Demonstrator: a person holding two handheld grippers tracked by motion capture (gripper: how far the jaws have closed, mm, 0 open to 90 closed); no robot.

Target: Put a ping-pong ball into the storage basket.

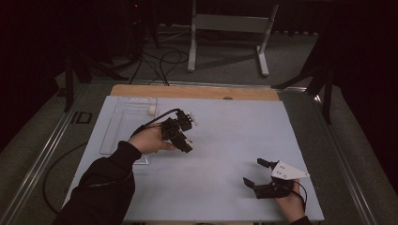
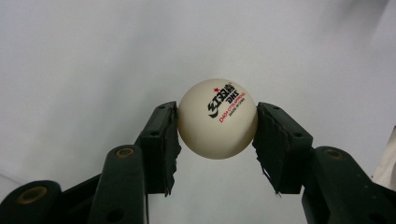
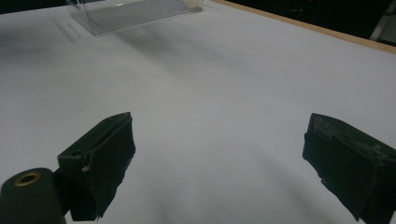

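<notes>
A white table-tennis ball (image 2: 217, 119) with black and red print sits squeezed between the two black pads of my left gripper (image 2: 217, 116), which is shut on it. In the high view the left gripper (image 1: 182, 132) hangs over the white table (image 1: 225, 136), just right of a clear plastic tray (image 1: 123, 133). A second white ball (image 1: 151, 109) lies in the tray's far end. Near the table's front right, my right gripper (image 1: 253, 172) rests with its jaws wide open and nothing between them; in its own view the right gripper (image 3: 219, 154) faces bare tabletop.
The clear tray (image 3: 135, 14) lies ahead in the right gripper view, with the ball (image 3: 189, 3) at its end. A wooden strip (image 1: 195, 92) edges the table's far side. Beyond it stand a metal frame (image 1: 227, 33) and floor cables (image 1: 159, 61).
</notes>
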